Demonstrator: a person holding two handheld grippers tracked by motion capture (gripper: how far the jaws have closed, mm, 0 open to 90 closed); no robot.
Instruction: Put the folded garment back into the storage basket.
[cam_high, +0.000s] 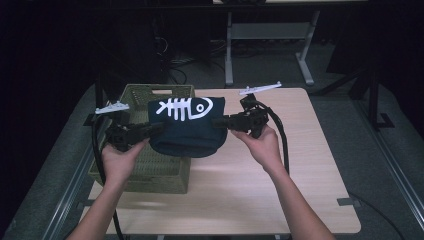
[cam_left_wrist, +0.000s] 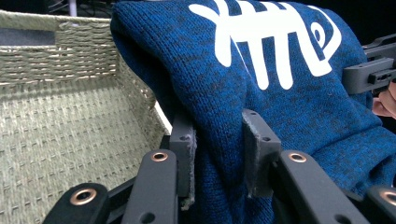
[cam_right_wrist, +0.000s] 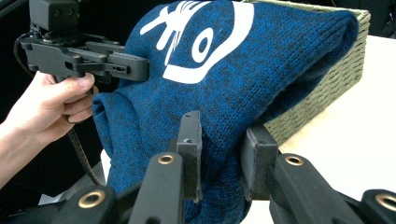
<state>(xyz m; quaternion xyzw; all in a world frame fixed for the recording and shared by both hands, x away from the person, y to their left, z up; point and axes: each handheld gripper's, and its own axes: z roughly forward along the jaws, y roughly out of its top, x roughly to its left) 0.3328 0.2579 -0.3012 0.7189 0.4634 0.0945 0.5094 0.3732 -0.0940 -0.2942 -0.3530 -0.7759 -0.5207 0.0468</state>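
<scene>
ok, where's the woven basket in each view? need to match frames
High view: woven basket left of centre, behind and beneath the blue sweater.
Left gripper view: fills the left half.
Right gripper view: upper right, behind the sweater.
Shared landmark: white fishbone print.

High view: overhead, facing forward-down on desk (cam_high: 260, 170). Both claw views: close, opposite sides, sharing blue knit (cam_left_wrist: 243, 88) and basket (cam_right_wrist: 327, 88).
</scene>
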